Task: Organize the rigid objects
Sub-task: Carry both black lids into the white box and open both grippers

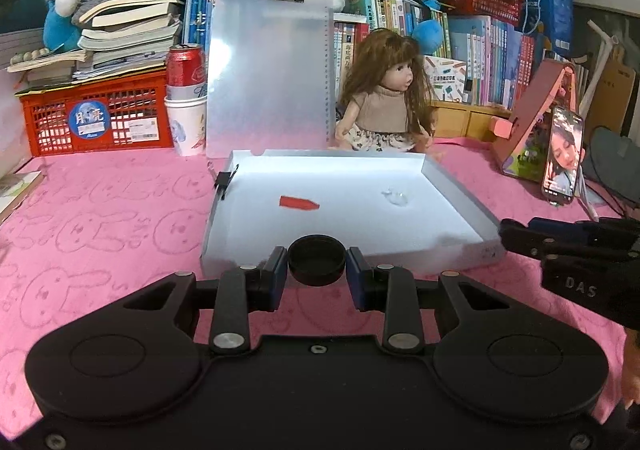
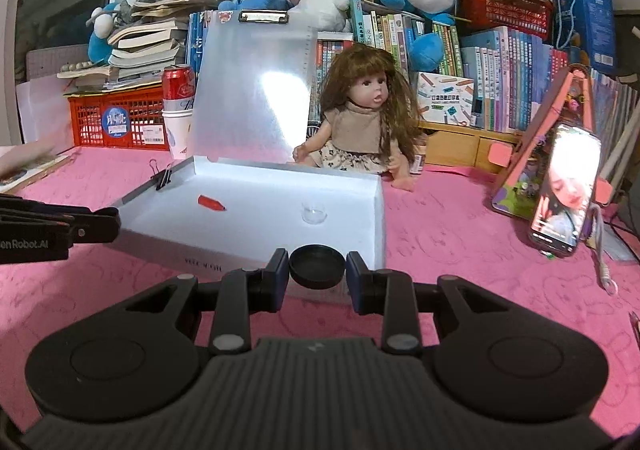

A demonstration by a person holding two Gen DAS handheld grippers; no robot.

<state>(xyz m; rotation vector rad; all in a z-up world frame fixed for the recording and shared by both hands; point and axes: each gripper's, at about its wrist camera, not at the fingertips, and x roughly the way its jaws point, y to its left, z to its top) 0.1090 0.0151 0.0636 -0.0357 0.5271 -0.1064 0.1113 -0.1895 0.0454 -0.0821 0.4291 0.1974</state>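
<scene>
Between the fingers of the left gripper (image 1: 317, 264) sits a black round lid (image 1: 317, 259), pinched from both sides just before the near wall of the open white box (image 1: 460, 190). The right gripper (image 2: 317, 270) is likewise closed on a second black lid (image 2: 317, 265) at the box's near corner. Inside lie a red pen cap (image 1: 299, 203) and a small clear piece (image 1: 396, 197). The step in hand looks like carrying the lids in; next, each must clear the wall, lower, then release.
</scene>
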